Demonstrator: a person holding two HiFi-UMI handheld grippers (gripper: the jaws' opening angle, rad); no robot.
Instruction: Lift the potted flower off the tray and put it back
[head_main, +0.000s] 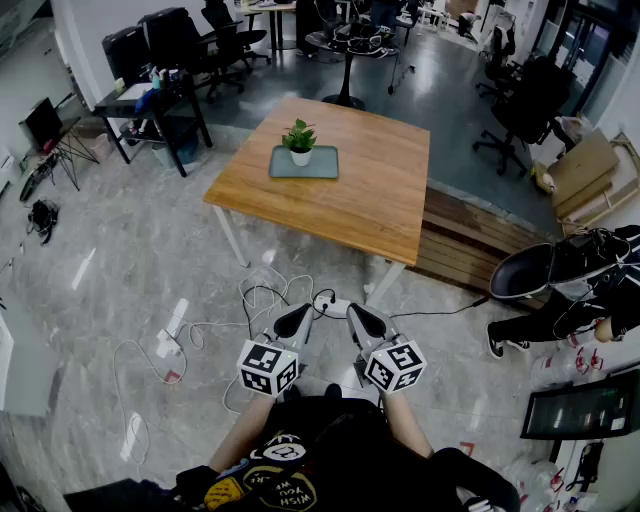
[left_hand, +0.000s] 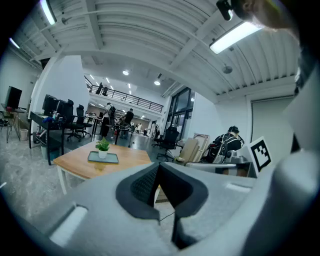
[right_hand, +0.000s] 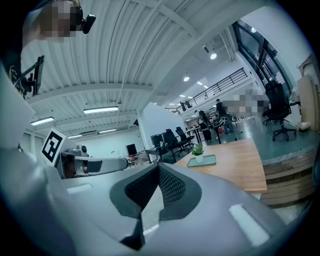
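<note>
My left gripper (head_main: 294, 320) and right gripper (head_main: 362, 318) are closed, empty (shirt (head_main: 285, 487) reads "WISH YOU"); potted flower (head_main: 300, 141) on tray (head_main: 325, 166).

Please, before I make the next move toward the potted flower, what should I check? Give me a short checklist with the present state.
1. Potted flower upright on the tray: ok.
2. Tray fully on the table: ok.
3. Left gripper fingers open: not ok, shut and empty.
4. Right gripper fingers open: not ok, shut and empty.
5. Grippers near the pot: not ok, far from the table.
6. Floor path free: not ok, a power strip lies ahead.
</note>
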